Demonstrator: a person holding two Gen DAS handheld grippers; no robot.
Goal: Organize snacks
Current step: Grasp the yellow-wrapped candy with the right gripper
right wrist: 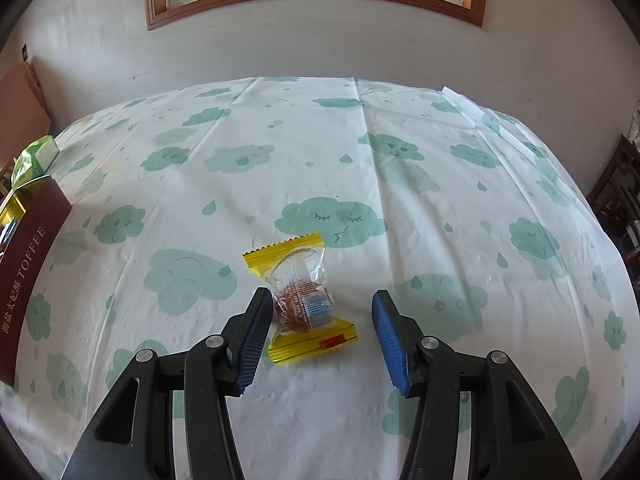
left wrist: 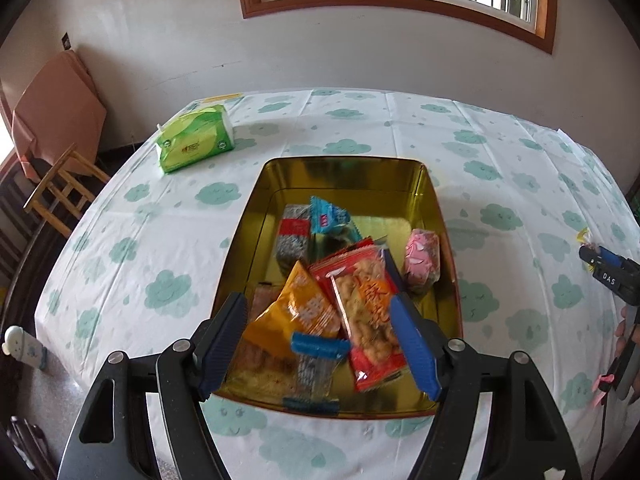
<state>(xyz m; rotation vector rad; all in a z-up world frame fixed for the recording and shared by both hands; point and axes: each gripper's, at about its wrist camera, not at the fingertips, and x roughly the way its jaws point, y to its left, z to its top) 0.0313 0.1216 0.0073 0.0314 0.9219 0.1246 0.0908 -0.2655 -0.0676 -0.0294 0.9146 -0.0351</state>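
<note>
A gold tin (left wrist: 256, 216) stands on the cloud-print tablecloth and holds several wrapped snacks, among them an orange pack (left wrist: 296, 312), a red pack (left wrist: 368, 312) and a pink one (left wrist: 422, 260). My left gripper (left wrist: 320, 340) hovers open above the tin's near end, nothing between its pads. In the right wrist view a yellow-ended clear wrapper with a brown cake (right wrist: 302, 300) lies on the cloth. My right gripper (right wrist: 318, 336) stands open around it; the left pad (right wrist: 254, 340) is close beside the wrapper and the right pad is well apart.
A green tissue pack (left wrist: 196, 138) lies at the table's far left. The tin's dark red outer wall marked TOFFEE (right wrist: 28, 276) shows at the left edge of the right wrist view. A wooden chair (left wrist: 60, 188) stands left of the table. The other gripper and a hand (left wrist: 618, 280) are at the right.
</note>
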